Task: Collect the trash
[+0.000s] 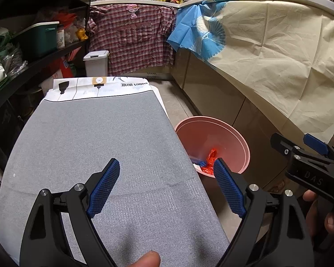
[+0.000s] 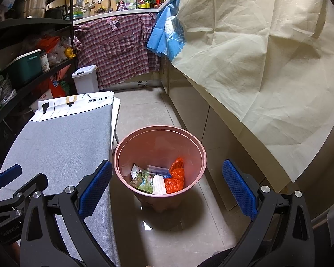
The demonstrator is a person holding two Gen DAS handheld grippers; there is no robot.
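Pink bin beside the grey-covered surface is holding the trash — orange bag, wrappers. We're hovering both tongs, left tongs and right tongs, spread wide and empty. Collection looks finished; next we're scanning for strays.

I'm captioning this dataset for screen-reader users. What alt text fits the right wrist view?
A pink trash bin on a tiled kitchen floor holds an orange plastic bag, a green snack wrapper and white paper, seen between the open right gripper. A grey-covered table stands to its left.
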